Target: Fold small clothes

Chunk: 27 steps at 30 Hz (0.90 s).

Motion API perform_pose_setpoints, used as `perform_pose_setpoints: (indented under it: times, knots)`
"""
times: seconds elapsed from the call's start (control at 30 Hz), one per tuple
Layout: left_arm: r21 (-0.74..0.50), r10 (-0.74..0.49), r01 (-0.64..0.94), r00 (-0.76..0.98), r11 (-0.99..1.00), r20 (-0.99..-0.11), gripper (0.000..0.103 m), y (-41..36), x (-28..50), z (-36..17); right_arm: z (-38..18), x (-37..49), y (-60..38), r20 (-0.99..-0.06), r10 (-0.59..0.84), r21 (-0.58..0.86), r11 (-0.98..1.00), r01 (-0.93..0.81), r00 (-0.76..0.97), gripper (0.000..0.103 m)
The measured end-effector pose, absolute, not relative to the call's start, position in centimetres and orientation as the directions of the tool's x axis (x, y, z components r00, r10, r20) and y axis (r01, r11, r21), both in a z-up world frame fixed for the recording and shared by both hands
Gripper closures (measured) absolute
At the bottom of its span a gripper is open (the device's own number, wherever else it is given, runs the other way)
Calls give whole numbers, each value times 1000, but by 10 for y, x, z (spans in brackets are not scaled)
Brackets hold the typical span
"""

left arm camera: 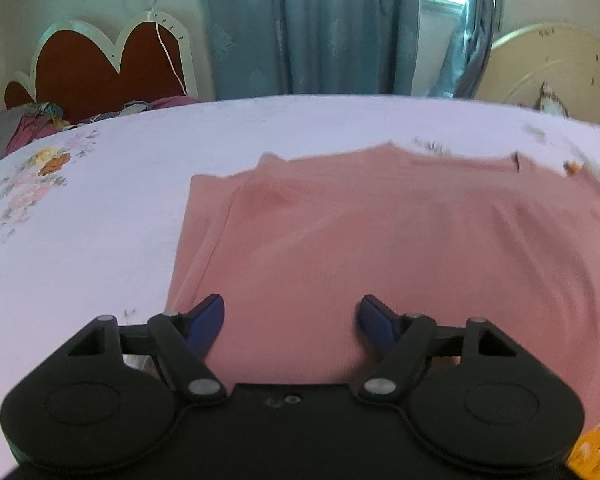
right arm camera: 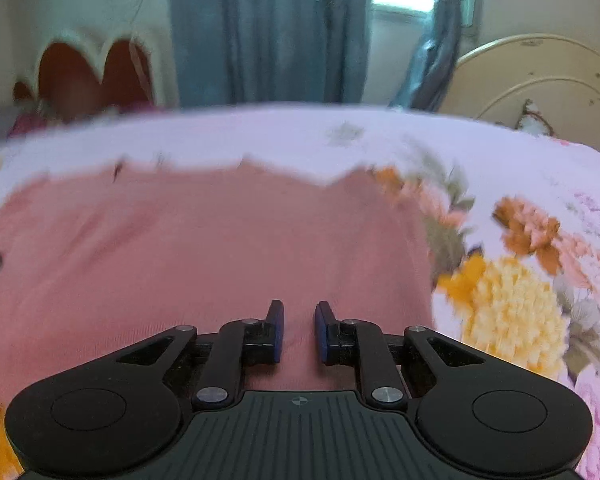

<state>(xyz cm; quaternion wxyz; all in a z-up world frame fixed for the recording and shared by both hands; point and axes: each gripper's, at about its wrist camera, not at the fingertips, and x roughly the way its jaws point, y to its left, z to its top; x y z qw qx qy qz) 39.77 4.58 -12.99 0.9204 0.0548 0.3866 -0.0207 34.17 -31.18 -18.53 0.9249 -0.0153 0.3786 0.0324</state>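
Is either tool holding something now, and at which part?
Nothing is held. The left tool and right tool both stand open above the pink garment.

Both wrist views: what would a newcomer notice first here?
First the pink garment, lying flat in the middle of the flowered bedsheet. Then the blue-tipped tongs low in each view: the left tongs stand wide over its near edge, the right tongs have only a narrow gap.

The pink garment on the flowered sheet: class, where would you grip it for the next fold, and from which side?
Grip the pink garment at its near hem, one corner per claw, coming in low from the near side. It lies flat and already narrowed, its left side folded in, so the near edge is free to lift and carry toward the far edge.
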Motion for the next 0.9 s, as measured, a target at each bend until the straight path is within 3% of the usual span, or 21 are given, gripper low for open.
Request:
perform_pose_setpoints:
  times: [0.17, 0.57, 0.9]
  knots:
    - [81, 16, 61, 695, 995, -719, 27, 47, 395, -130, -178, 337, -319, -700, 33, 21, 999, -26, 713, 82]
    - [98, 31, 58, 687, 994, -726, 26, 43, 397, -130, -180, 317, -312, -707, -42, -73, 997, -15, 706, 78]
    - [110, 35, 66, 685, 992, -728, 27, 40, 392, -119, -148, 313, -269, -670, 83, 32, 996, -83, 738, 77]
